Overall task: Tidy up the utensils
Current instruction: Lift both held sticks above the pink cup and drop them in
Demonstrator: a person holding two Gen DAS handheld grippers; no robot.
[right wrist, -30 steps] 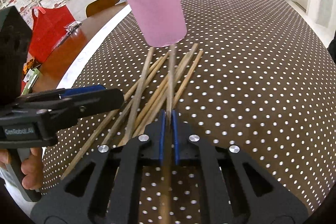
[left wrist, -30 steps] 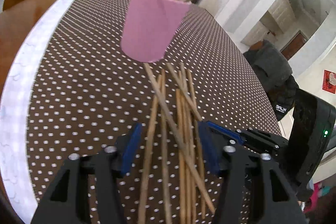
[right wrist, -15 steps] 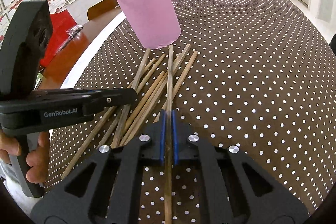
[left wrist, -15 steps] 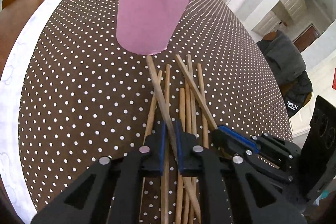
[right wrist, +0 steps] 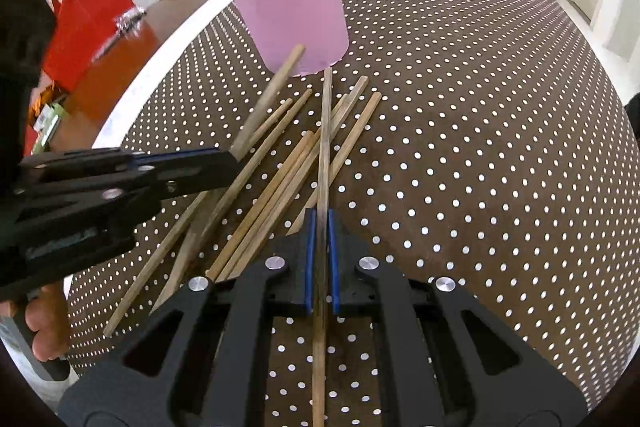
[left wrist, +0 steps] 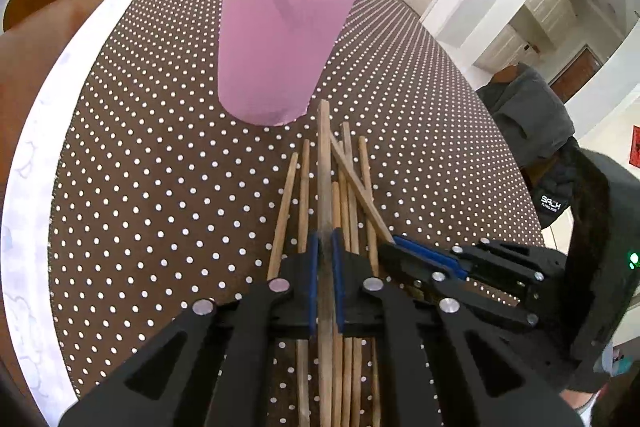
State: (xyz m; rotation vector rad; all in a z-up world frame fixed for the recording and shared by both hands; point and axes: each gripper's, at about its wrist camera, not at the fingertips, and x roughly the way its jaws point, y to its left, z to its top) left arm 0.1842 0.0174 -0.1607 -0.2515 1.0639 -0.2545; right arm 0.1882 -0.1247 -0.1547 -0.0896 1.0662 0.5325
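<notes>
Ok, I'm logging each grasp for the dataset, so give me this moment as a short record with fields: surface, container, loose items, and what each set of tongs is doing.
surface: brown cloth with white dots
container: pink cup, upright, chopsticks already standing in it
loose items: pile of wooden chopsticks lying in front of the cup
left tongs: shut on one chopstick, its far end raised toward the cup
right tongs: shut on another chopstick pointing at the cup's base
person: fingers visible at the left handle
</notes>
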